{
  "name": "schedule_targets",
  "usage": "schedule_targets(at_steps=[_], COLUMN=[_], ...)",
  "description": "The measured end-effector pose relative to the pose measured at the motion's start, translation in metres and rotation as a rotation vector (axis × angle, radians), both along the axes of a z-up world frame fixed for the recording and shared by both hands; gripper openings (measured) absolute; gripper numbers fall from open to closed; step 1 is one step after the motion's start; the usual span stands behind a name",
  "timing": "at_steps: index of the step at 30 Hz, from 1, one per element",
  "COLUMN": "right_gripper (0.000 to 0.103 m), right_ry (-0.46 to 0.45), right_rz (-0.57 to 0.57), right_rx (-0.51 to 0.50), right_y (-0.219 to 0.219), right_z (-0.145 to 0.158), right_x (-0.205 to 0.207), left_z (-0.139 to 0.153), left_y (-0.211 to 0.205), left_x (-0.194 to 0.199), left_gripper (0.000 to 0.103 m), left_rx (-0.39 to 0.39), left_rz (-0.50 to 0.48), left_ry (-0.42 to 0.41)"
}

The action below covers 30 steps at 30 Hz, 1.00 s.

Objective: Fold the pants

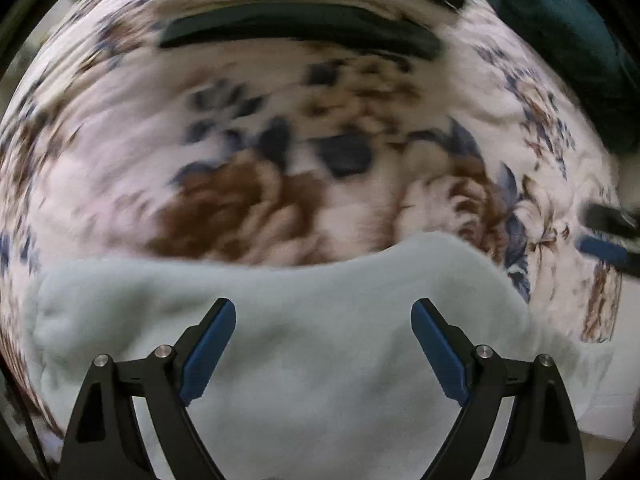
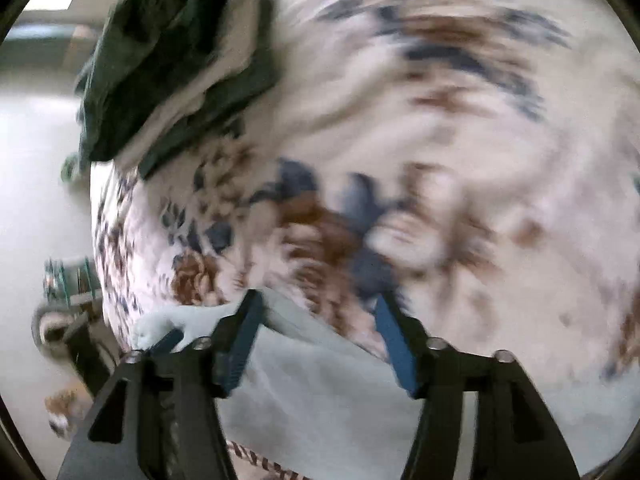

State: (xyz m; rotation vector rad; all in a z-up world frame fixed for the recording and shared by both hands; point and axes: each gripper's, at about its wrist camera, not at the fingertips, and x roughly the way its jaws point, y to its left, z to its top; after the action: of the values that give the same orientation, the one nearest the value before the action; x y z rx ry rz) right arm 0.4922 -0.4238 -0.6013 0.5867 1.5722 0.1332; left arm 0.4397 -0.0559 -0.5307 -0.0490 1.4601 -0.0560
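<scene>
Beyond the pants' (image 1: 320, 320) far edge we see bare bedspread (image 1: 132, 168); our left gripper (image 1: 323, 312) and right gripper (image 2: 316, 308) hang spread, empty.

Below left gripper (image 1: 323, 312): pale folded pants (image 1: 280, 340) fill the ground under wide jaws, nothing pinched between them.
Ahead: open floral bedspread (image 1: 280, 140), flat and passable.
Far edge: dark garments (image 1: 300, 32) lie across the way, a teal heap (image 1: 568, 40) at the right corner.
Right side: the right gripper's tips (image 1: 608, 236) poke in.
Right gripper (image 2: 316, 320): jaws apart over the pants' edge (image 2: 320, 392); dark pile (image 2: 168, 60) up left, bed edge and floor (image 2: 36, 160) beyond.
</scene>
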Motion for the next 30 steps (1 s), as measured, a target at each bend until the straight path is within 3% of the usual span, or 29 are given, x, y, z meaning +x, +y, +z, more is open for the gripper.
schedule_targets(at_steps=[4, 5, 7, 12, 17, 22, 26, 27, 28, 29, 30], right_gripper=[0.079, 0.089, 0.089, 0.089, 0.089, 0.089, 0.089, 0.08, 0.065, 0.019, 0.02], right_ry=[-0.038, -0.03, -0.051, -0.09, -0.054, -0.095, -0.286, -0.323, -0.346, -0.343, -0.33], right_rz=[-0.253, -0.314, -0.47, -0.853, -1.183, -1.286, -1.289, -1.264, -1.224, -1.18, -1.143], right_rx=[-0.016, -0.024, -0.052, -0.104, -0.16, -0.067, 0.207, 0.221, 0.205, 0.185, 0.158], right_y=[-0.07, -0.087, -0.121, -0.205, -0.301, -0.374, -0.398, -0.398, -0.397, -0.395, -0.393], right_z=[0.001, -0.002, -0.006, -0.001, -0.003, -0.053, -0.096, -0.097, -0.096, -0.095, -0.092], right_x=[-0.074, -0.095, -0.145, -0.281, -0.407, -0.462, -0.465, -0.461, -0.454, -0.446, -0.439], left_z=[-0.04, -0.042, -0.029, 0.02, 0.042, 0.02, 0.0, -0.005, -0.01, -0.016, -0.022], left_y=[-0.028, -0.03, -0.039, -0.089, -0.177, -0.289, -0.35, -0.363, -0.371, -0.378, -0.383], left_x=[0.02, 0.022, 0.02, -0.013, -0.075, -0.13, -0.152, -0.156, -0.157, -0.158, -0.159], left_gripper=[0.09, 0.09, 0.09, 0.09, 0.09, 0.09, 0.09, 0.09, 0.09, 0.09, 0.09], left_rx=[0.12, 0.133, 0.16, 0.144, 0.025, -0.043, -0.049, -0.048, -0.035, -0.018, 0.001], left_rz=[-0.042, -0.035, -0.032, -0.068, -0.16, -0.318, -0.413, -0.433, -0.449, -0.465, -0.477], left_ry=[0.035, 0.04, 0.009, -0.063, -0.061, -0.02, -0.004, -0.009, -0.012, -0.008, -0.001])
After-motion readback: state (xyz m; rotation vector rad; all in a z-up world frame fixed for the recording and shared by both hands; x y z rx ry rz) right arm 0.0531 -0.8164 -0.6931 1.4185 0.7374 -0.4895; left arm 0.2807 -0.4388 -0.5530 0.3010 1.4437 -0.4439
